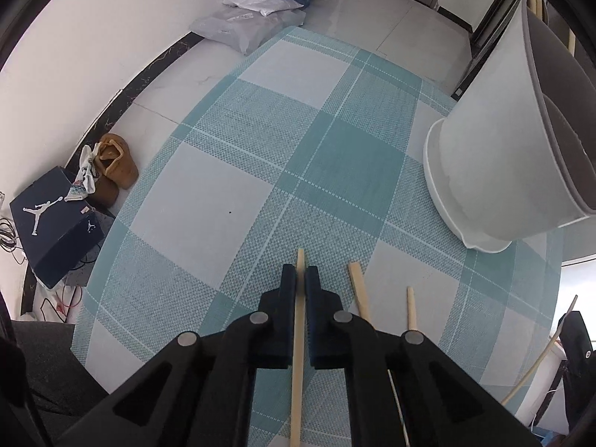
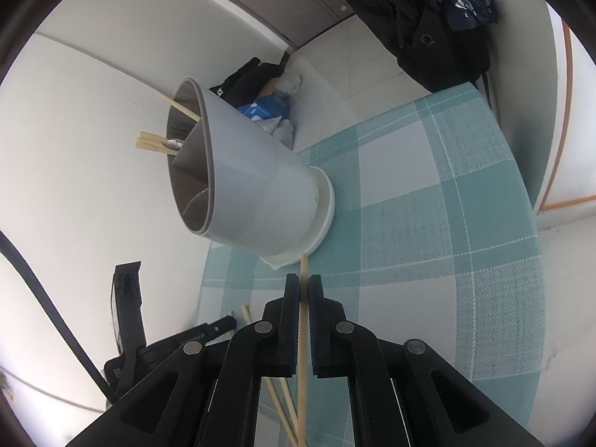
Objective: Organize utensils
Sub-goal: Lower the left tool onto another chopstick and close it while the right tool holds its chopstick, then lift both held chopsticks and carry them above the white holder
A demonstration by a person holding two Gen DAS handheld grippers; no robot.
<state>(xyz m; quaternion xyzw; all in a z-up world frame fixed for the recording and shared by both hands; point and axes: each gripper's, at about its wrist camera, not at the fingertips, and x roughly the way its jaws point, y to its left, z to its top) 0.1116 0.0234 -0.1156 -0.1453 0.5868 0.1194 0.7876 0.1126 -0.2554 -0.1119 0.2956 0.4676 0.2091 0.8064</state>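
Note:
My left gripper [image 1: 300, 275] points steeply down at the plaid tablecloth [image 1: 231, 193] and is shut on a pale wooden chopstick [image 1: 298, 357] that runs lengthwise between its jaws. Two more chopsticks [image 1: 359, 292] [image 1: 411, 307] lie on the cloth just to its right. The grey utensil holder [image 1: 495, 171] on its white base stands at the right. In the right wrist view my right gripper [image 2: 303, 287] is shut on another chopstick [image 2: 302, 354], whose tip reaches the holder's [image 2: 257, 186] base. Chopsticks [image 2: 152, 141] and a spoon [image 2: 173, 143] stick out of the holder. Loose chopsticks [image 2: 277, 398] lie under the right gripper.
On the floor to the left are a dark shoe box [image 1: 56, 223], brown shoes [image 1: 113, 164] and cables. Parcels and a blue box [image 1: 257, 11] lie beyond the table's far edge. A black bag [image 2: 428, 37] hangs at the far right. A black device [image 2: 126, 309] sits left of the right gripper.

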